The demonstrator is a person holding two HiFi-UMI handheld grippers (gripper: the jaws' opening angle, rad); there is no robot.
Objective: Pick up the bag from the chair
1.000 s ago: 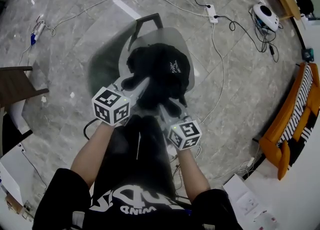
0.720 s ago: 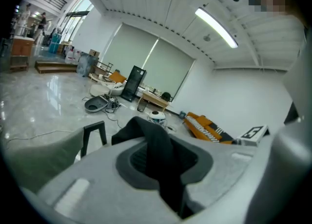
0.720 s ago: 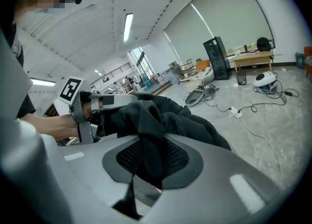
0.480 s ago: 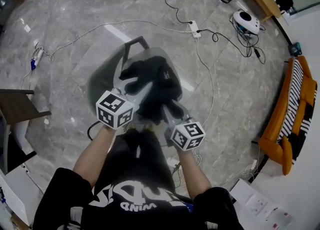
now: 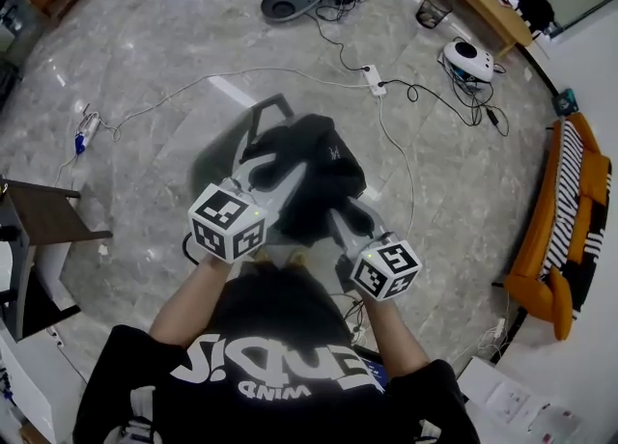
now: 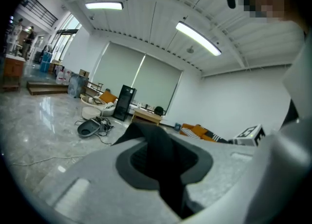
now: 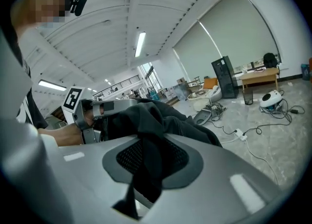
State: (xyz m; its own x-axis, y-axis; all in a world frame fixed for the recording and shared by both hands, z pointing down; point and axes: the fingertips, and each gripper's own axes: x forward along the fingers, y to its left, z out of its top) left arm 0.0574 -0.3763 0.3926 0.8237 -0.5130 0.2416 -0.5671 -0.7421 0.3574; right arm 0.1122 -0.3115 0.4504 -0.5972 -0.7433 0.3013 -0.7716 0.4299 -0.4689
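Grey marble floor (image 5: pixel 145 37) filled the head view, with an orange sofa (image 5: pixel 565 230) along its right edge. At centre stood the chair (image 5: pixel 273 104), with a dark frame and a translucent seat. The black bag (image 5: pixel 314 167) hung above the seat, slung between the two grippers; contact with the seat could not be judged. The left gripper (image 5: pixel 280 170) had its jaws drawn narrow, pinching a fold of the bag's black fabric (image 6: pixel 165 155) between the pads. The right gripper (image 5: pixel 340 212) likewise had its jaws nearly together on a gathered fold of the bag (image 7: pixel 148 159). A white power strip (image 5: pixel 372 80) with trailing cables lay on the floor beyond the chair.
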